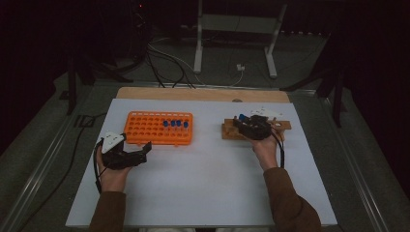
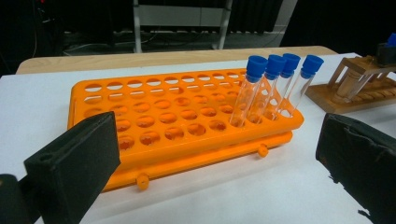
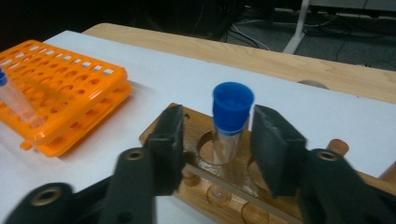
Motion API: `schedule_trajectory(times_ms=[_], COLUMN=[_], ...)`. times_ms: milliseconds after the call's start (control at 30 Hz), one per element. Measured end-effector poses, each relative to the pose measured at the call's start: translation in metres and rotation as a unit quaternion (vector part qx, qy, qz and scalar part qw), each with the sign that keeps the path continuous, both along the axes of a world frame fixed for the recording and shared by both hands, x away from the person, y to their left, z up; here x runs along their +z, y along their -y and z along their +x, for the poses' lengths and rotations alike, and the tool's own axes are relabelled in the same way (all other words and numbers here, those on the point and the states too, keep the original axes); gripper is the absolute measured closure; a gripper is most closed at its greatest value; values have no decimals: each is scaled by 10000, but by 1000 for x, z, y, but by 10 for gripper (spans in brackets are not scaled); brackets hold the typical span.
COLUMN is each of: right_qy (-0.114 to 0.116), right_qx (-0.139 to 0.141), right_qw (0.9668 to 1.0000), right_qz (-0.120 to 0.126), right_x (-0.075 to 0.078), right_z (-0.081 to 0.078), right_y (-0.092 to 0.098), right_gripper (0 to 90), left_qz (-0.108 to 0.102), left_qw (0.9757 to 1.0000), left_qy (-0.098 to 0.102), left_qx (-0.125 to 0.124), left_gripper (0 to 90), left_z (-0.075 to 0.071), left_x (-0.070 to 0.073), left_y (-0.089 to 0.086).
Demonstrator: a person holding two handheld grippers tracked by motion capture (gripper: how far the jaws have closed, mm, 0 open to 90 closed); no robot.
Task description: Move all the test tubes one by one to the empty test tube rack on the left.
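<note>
White table top [image 1: 203, 193] w/ bare wood strip at far edge; cables and a metal stand on floor behind. Orange rack [image 1: 158, 127] holds 4 blue-capped clear tubes [image 2: 275, 86] at its right end. Left gripper [image 1: 136, 153] just beside rack, jaws wide apart, empty. Right gripper [image 3: 217, 140] at wooden rack [image 3: 261, 196]; jaws either side of 1 upright blue-capped tube [image 3: 229, 122], gaps showing, not touching

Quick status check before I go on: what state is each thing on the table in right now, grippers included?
Orange plastic tube rack: flat on the white table, mostly empty holes.
Four blue-capped clear tubes: capped, standing in the orange rack's end row.
Wooden tube stand: holds one tube.
Single blue-capped clear tube: capped, upright in the wooden stand.
Left gripper: open, holding nothing.
Right gripper: open, fingers either side of the single tube, not yet closed.
</note>
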State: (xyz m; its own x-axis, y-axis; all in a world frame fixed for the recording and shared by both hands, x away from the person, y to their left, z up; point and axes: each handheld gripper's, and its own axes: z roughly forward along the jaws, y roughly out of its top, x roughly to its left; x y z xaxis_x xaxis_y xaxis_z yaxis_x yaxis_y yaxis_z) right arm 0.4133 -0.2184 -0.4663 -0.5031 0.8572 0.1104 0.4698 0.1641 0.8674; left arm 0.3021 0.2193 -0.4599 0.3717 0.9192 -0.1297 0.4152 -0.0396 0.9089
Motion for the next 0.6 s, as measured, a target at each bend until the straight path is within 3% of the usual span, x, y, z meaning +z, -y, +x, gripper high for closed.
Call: schedule_trajectory(times_ms=[200,600], right_qy=[52,260], right_qx=[42,-111], right_qw=[9999,9990], right_qz=[-82,-342], right_x=[-2,-2], right_z=[-2,-5], right_y=[-4,-10], right_gripper=[696,772], left_qz=[13,11], left_qw=[10000,10000], left_qy=[-23,-42], left_qx=[-3,-6], left_gripper=[6,6], left_z=[0,0], left_x=[-1,-1], left_y=[1,1])
